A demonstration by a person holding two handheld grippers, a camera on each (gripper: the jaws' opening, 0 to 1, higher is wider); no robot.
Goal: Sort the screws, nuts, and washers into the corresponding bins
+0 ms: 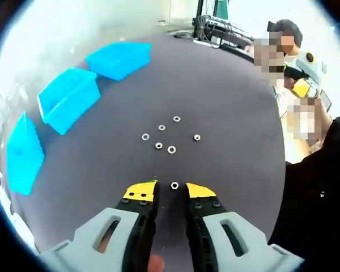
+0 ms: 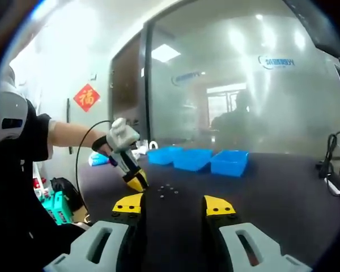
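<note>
Fingers of left gripper narrowly parted, one washer lying between tips on bench; right gripper spread wide, holding nothing.

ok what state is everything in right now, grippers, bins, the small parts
left gripper: open, low over the table, one small ring part between its tips
right gripper: open, holding nothing
three blue bins: upright, look empty
loose parts: scattered on the dark table, unsorted
</note>
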